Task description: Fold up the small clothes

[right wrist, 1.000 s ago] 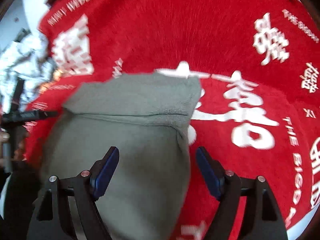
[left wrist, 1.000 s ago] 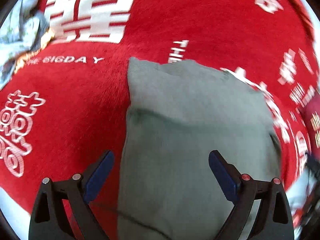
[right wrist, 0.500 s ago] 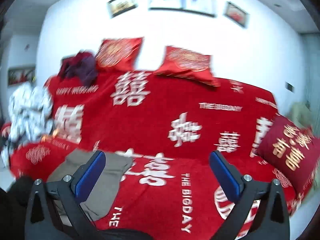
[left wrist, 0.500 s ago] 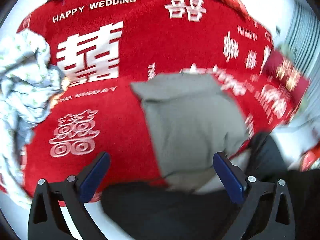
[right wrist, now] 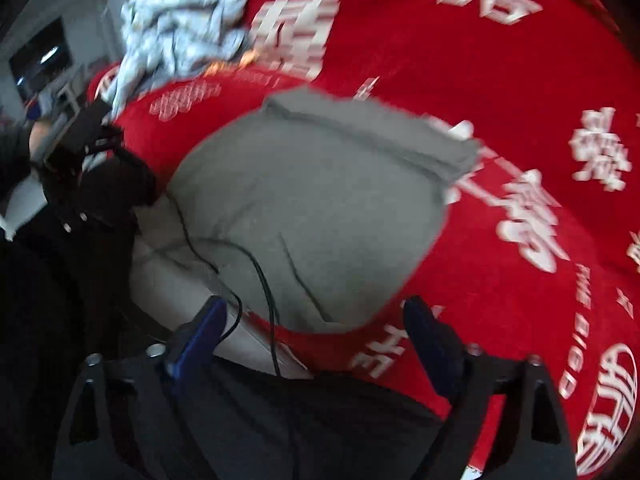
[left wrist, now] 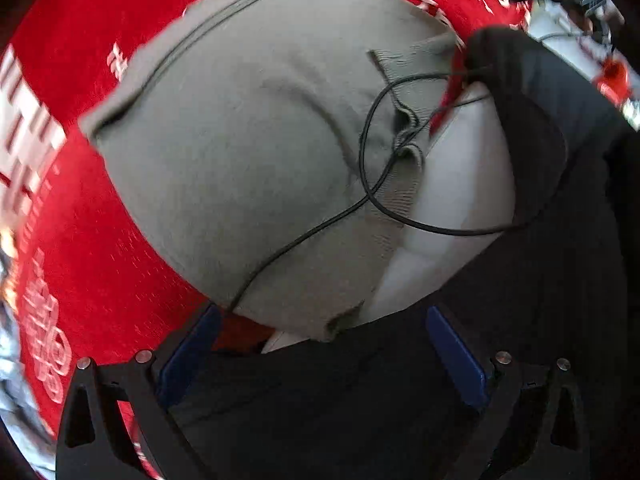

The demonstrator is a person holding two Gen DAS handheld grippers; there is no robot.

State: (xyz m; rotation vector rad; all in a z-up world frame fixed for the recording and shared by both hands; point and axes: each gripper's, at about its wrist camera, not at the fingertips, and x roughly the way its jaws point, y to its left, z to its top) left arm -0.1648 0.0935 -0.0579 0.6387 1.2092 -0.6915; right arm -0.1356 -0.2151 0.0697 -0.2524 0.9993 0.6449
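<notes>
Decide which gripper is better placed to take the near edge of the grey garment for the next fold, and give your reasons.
Probably the left gripper: open, with the grey garment's near corner lying between its fingers. The right gripper's jaws are closing over its hem, empty.

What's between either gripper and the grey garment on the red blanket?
A thin black cable loops across the near edge of the folded grey knit garment, ahead of both the left gripper and the closing right gripper. Otherwise nothing visible.

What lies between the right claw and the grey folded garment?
In the right wrist view, a thin black cable crosses between the closing, empty right claw and the grey garment.
</notes>
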